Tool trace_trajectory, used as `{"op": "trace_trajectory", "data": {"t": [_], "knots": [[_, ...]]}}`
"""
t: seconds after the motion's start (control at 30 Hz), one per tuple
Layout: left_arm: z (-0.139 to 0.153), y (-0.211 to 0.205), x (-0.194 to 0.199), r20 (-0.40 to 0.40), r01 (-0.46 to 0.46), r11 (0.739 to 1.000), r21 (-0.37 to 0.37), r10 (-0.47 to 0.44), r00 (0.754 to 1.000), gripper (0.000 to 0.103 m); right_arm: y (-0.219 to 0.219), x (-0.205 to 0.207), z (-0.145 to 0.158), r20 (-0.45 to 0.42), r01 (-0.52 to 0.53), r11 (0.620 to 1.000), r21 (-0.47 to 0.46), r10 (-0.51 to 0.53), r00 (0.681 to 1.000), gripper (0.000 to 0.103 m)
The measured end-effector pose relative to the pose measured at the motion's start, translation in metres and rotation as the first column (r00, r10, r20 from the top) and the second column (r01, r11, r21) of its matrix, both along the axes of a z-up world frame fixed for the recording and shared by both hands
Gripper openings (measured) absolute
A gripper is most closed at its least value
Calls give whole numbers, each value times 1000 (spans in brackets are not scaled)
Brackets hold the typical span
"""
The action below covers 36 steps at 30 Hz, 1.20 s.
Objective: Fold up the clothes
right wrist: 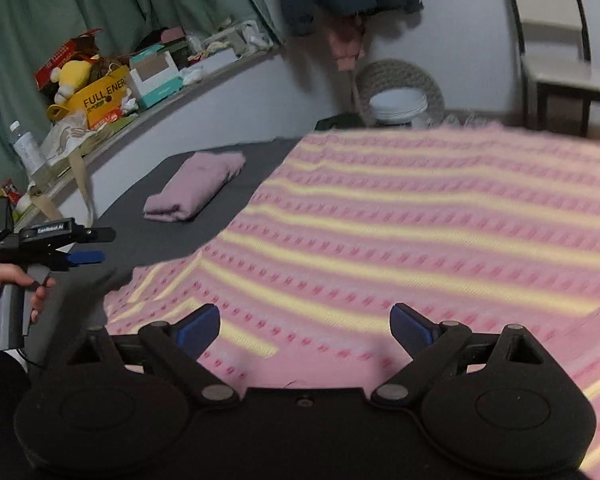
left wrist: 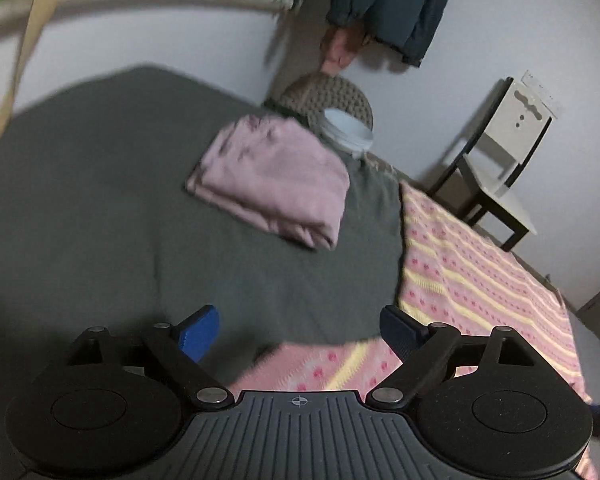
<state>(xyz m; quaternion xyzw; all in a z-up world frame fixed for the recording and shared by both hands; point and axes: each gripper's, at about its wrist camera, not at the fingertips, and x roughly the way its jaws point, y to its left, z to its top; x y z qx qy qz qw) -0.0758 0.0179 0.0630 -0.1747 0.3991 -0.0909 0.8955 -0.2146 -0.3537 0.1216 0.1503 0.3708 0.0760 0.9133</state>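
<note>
Bed: dark grey sheet (left wrist: 100,220), smooth and matte, filling the left wrist view from 9 to 12 o'clock with open room.
Writing: yellow box (right wrist: 100,98) on the cluttered ledge at 10 o'clock reads "FULL ENER", the rest cut off; a label on the left gripper's body is too small to read.
Garment to fold: pink knit (right wrist: 400,232) with pale yellow stripes and rows of darker pink dots, spread flat from centre to 3 o'clock in the right wrist view; its left edge runs diagonally over the grey sheet.
Folded piece: plain mauve cloth (left wrist: 276,180), a soft rectangular bundle lying on the sheet at 12 o'clock, apart from the knit.
Left gripper (left wrist: 300,328): blue-padded fingers spread wide, grasping nothing, above the knit's edge.
Right gripper (right wrist: 304,324): fingers likewise spread wide, empty, over the knit.
Hand (right wrist: 4,292): wrapped around the left gripper's handle at 9 o'clock.
Background: white wall, woven basket (right wrist: 400,80), white-seated chair (left wrist: 504,160).
</note>
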Motion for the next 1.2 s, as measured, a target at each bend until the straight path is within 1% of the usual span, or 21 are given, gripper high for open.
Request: {"op": "trace_trajectory", "data": {"t": [0.07, 0.17, 0.23, 0.27, 0.33, 0.43, 0.5, 0.57, 0.73, 0.77, 0.8, 0.83, 0.87, 0.93, 0.97, 1.0, 1.03, 1.07, 1.13, 1.17, 1.2], "knots": [[-8, -4, 4, -61, -4, 1000, 23, 5, 998, 88, 5, 2, -12, -20, -56, 998, -4, 56, 998, 92], [-18, -8, 7, -143, -28, 995, 91, 41, 989, 88, 10, -5, -19, -58, -129, 992, -1, 128, 990, 92], [-21, -9, 6, -180, -51, 991, 121, 72, 981, 88, 12, -7, -21, -70, -145, 989, 41, 147, 987, 92], [-21, -7, 5, -188, -72, 990, 120, 94, 978, 88, 11, -7, -23, -76, -141, 988, 68, 146, 986, 92], [-19, 2, 1, -205, -117, 990, 76, 131, 970, 88, 8, -11, -19, -76, -130, 986, 105, 139, 987, 92], [-27, 8, -5, -284, -173, 985, -20, 161, 945, 88, 3, -19, -14, -59, -131, 984, 122, 139, 988, 92], [-32, 6, -10, -323, -178, 984, -15, 163, 932, 88, 3, -19, -12, -48, -134, 984, 121, 140, 989, 92], [-37, 1, -14, -334, -176, 984, 15, 171, 927, 88, 4, -19, -11, -39, -131, 983, 128, 137, 990, 93], [-37, -8, -20, -294, -183, 983, 36, 185, 938, 87, 3, -22, -8, -27, -110, 985, 135, 114, 993, 94], [-37, -10, -20, -287, -177, 983, 49, 184, 940, 85, 2, -23, -8, -25, -103, 985, 135, 107, 994, 94], [-36, -11, -20, -279, -173, 983, 64, 184, 943, 70, 1, -23, -8, -23, -94, 986, 137, 98, 995, 94], [-35, -11, -21, -268, -177, 981, 77, 191, 944, 45, 0, -23, -8, -23, -86, 987, 139, 90, 996, 94], [-34, -9, -21, -267, -180, 982, 64, 190, 945, 35, -1, -23, -8, -24, -78, 987, 140, 82, 996, 94], [-33, -6, -23, -263, -181, 983, 34, 184, 947, 27, -4, -23, -8, -27, -60, 988, 142, 65, 998, 95], [-32, -6, -24, -255, -166, 986, 2, 161, 953, 22, -6, -23, -8, -29, -53, 988, 142, 58, 998, 95], [-31, -7, -24, -242, -151, 988, -27, 140, 960, 13, -7, -23, -9, -31, -46, 989, 142, 50, 998, 95], [-27, -9, -25, -213, -137, 989, -49, 124, 969, 8, -7, -22, -10, -33, -39, 989, 143, 44, 998, 95], [-23, -12, -27, -179, -118, 991, -62, 105, 978, 8, -8, -22, -11, -36, -34, 989, 144, 40, 999, 95], [-7, -24, -29, -78, -42, 999, -30, 40, 996, 8, -8, -21, -13, -41, -28, 989, 143, 34, 999, 95], [3, -34, -32, -12, 15, 1000, 2, -15, 1000, 8, -8, -20, -13, -44, -28, 990, 140, 34, 998, 95], [13, -44, -35, 45, 65, 997, 34, -67, 997, 8, -7, -20, -14, -45, -30, 990, 135, 36, 998, 95]]}}
